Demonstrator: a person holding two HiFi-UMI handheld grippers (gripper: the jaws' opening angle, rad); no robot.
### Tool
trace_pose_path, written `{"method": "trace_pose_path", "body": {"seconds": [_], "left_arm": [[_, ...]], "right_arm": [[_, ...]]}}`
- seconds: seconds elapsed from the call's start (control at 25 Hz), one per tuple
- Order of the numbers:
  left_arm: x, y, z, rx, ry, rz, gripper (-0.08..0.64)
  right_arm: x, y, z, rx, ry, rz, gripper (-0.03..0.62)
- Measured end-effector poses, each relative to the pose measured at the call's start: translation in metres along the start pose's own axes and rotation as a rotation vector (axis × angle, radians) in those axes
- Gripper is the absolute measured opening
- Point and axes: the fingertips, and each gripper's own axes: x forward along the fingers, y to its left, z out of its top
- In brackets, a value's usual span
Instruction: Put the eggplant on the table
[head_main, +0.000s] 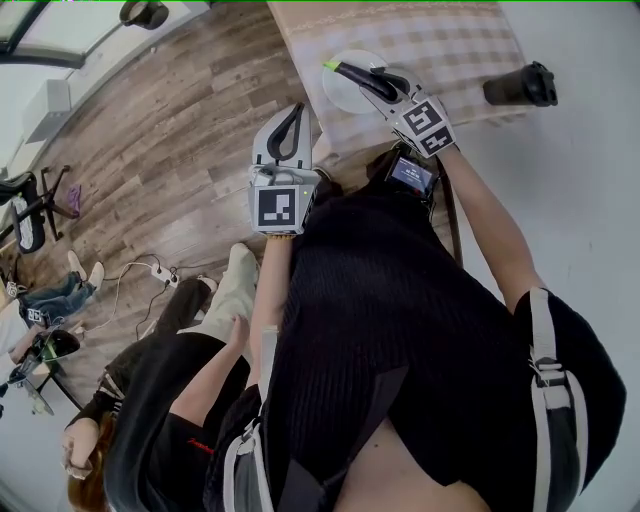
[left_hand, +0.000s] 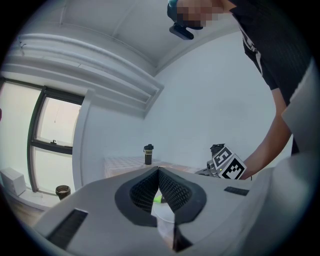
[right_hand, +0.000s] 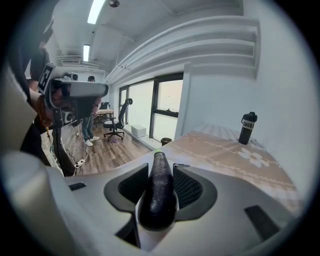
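Two hand-held grippers show in the head view, both near the cloth-covered table (head_main: 450, 40)

1. Left gripper (head_main: 297, 110): the jaws are together. In the left gripper view (left_hand: 159, 170) the ribbed pads (left_hand: 175, 190) meet at the tips, and nothing is gripped between them. The gripper points level toward the table and sits short of its near edge, over the wooden floor (head_main: 180, 150).

2. White plate (head_main: 340, 98): it rests on the table close to the near edge, just right of the left gripper.

3. Eggplant (head_main: 358, 75): dark purple with a green stem end. It is positioned over the plate; contact with the plate cannot be determined.

4. Right gripper (head_main: 378, 82): the jaws stand wide and are clamped on the eggplant. In the right gripper view (right_hand: 161, 167) the eggplant (right_hand: 159, 195) lies lengthwise between both pads, stem end pointing away, with the gripper tilted downward.

5. Black bottle (head_main: 520, 85): it stands on the table well to the right, apart from the plate
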Motion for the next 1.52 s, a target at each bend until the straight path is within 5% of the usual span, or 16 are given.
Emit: {"method": "trace_pose_path", "body": {"seconds": [1.52], "left_arm": [[-0.005, 0.009, -0.007, 0.006, -0.004, 0.016, 0.002]], "right_arm": [[0.010, 0.002, -0.021, -0.023, 0.072, 0.002, 0.172]]}}
